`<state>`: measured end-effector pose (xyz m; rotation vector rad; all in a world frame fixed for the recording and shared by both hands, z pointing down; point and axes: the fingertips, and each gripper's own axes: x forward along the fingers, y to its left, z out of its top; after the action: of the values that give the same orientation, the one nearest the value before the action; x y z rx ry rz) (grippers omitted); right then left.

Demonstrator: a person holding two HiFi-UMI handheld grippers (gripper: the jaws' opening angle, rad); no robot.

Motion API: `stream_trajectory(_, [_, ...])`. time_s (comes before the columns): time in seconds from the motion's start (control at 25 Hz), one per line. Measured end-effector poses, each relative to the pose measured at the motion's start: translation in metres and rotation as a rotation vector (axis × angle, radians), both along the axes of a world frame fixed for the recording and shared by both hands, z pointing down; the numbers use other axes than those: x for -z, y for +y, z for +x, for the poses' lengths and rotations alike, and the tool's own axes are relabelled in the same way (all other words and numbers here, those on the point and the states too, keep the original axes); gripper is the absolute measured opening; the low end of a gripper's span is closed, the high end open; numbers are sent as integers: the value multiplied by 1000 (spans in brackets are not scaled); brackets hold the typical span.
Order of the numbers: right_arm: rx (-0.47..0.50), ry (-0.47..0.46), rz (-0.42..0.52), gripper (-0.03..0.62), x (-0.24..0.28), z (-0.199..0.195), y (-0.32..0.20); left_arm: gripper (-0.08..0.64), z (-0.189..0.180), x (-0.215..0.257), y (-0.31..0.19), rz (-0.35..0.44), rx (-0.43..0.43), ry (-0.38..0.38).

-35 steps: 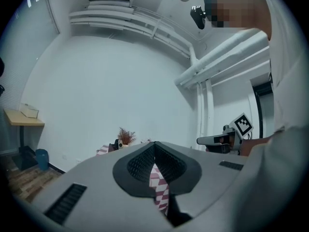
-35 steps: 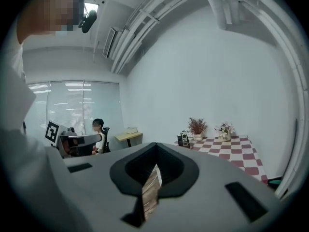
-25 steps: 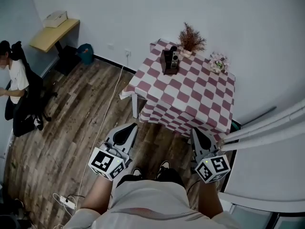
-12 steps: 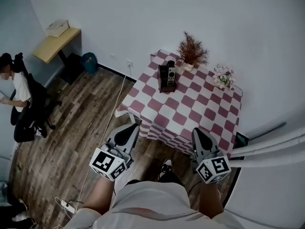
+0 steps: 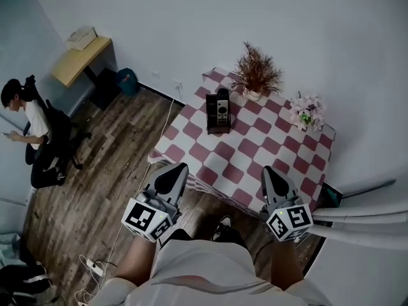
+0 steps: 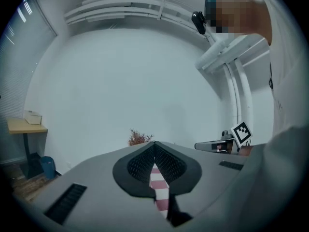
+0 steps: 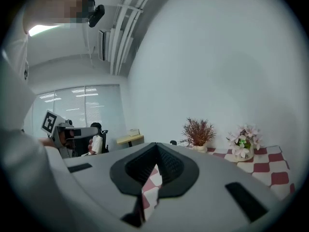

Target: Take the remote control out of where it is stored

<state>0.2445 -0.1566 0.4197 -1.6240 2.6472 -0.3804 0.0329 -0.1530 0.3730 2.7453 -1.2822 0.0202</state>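
Counts: one remote control point(image 5: 222, 109), one holder point(image 5: 213, 123), two plants point(image 5: 256, 75), one table point(image 5: 255, 161).
Remote control: upright in the holder, table's far-left part, long axis toward the wall.
Left gripper point(image 5: 174, 169): jaws closed together, empty, at the table's near edge.
Right gripper point(image 5: 268, 171): likewise.

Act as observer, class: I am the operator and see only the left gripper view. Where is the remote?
Observer: The head view shows the remote sitting in a dark holder on the table, just in front of the dried plant.
Operator: Is anything else on the table?
Observer: Yes, a pot of pink flowers stands near its right edge.
Operator: Is my right gripper holding anything?
Observer: No. The right gripper view shows the right gripper shut, with nothing in it.
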Motion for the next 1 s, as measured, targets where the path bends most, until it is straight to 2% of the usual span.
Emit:
stream_trajectory(0.28, [-16, 9, -22, 14, -10, -10, -26, 8, -11, -9, -23, -19, -2, -1])
stream_trajectory(0.56, [-101, 95, -29, 15, -4, -38, -55, 8, -40, -13, -54, -2, -70, 9])
stream_trajectory(0.88, [-159, 191, -50, 20, -20, -67, -120, 8, -80, -28, -77, -47, -47, 30])
stream_trajectory(0.92, [-158, 203, -59, 38, -24, -70, -130, 8, -81, -30, -78, -54, -45, 31])
stream_trajectory(1.0, [-149, 218, -82, 122, -36, -75, -151, 8, -83, -35, -80, -65, -43, 33])
